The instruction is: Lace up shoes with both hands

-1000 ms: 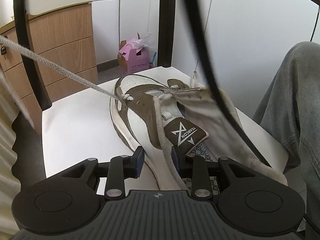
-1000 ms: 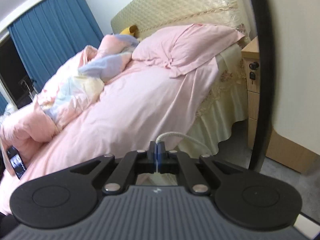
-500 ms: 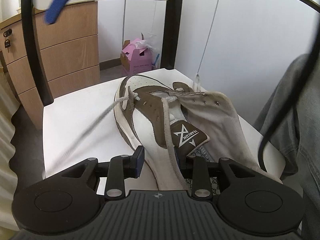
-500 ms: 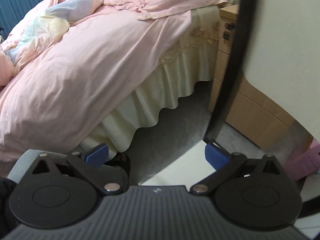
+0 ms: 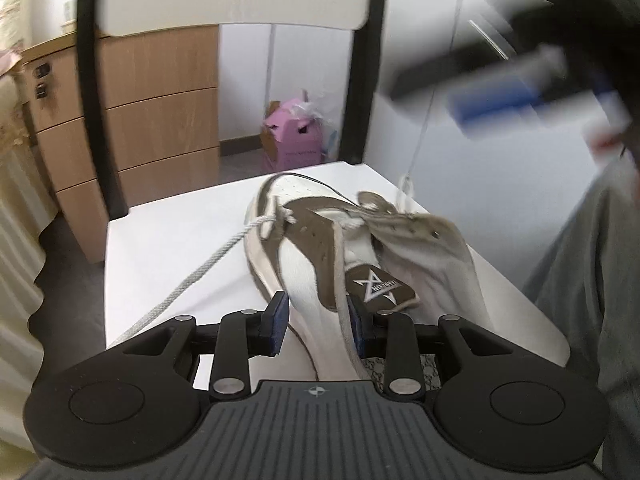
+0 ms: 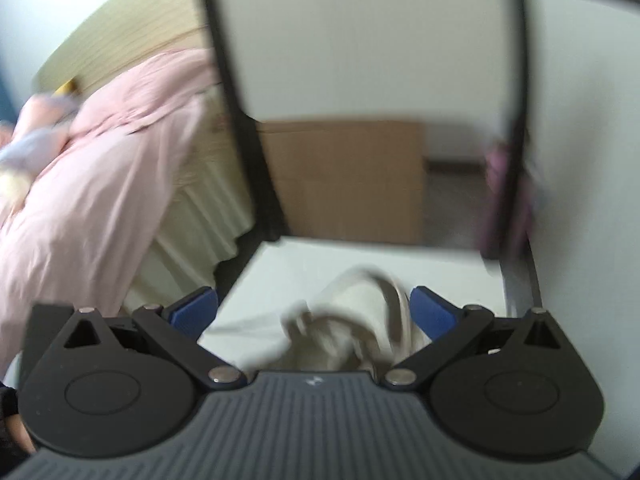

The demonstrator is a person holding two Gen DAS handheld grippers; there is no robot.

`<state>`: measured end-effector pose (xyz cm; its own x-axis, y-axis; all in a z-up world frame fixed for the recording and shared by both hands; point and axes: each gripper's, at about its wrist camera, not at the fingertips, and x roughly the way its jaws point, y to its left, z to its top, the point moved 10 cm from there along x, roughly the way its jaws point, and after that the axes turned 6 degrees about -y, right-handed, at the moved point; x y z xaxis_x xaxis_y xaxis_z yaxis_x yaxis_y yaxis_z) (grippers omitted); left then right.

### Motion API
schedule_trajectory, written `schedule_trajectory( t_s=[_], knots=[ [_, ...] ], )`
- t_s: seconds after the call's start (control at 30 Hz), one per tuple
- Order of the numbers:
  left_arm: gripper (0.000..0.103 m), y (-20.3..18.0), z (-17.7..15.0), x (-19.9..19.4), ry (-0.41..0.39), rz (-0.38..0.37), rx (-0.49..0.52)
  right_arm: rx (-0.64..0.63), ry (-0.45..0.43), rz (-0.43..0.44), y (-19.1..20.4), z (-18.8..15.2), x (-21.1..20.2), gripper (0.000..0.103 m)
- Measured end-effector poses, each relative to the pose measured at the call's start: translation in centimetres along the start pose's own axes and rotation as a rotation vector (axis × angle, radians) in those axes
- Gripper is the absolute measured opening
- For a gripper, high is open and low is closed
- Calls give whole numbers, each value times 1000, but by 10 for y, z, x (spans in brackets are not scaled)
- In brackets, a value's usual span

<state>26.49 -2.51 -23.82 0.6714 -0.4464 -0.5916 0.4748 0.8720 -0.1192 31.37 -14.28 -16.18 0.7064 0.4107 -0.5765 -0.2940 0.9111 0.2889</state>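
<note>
Right tongs (image 6: 314,312), opened, have dropped the lace (image 5: 208,268) onto the chair (image 5: 168,248).

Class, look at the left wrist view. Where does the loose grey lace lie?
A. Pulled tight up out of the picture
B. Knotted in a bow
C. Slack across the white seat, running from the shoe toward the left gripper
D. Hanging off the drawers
C: the lace leaves the shoe and trails slack over the seat toward the left gripper.

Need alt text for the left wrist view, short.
The left tongs grip the side wall of a brown-and-white shoe on a white chair seat. A loose gray lace trails from a front eyelet across the seat. The right tongs blur past at upper right.
</note>
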Motion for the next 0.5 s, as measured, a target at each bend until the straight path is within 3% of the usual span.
schedule_trajectory(
  t_s=[0.2,0.37,0.5],
  knots=[
    [12,5,0,-6,-15,90,21,67,35,-33,-11,-66,-4,103],
    [9,14,-3,-16,-7,159,-29,122,87,-63,-27,-84,16,103],
    [9,13,-6,-24,-7,206,-41,170,76,-23,-30,-82,20,103]
  ],
)
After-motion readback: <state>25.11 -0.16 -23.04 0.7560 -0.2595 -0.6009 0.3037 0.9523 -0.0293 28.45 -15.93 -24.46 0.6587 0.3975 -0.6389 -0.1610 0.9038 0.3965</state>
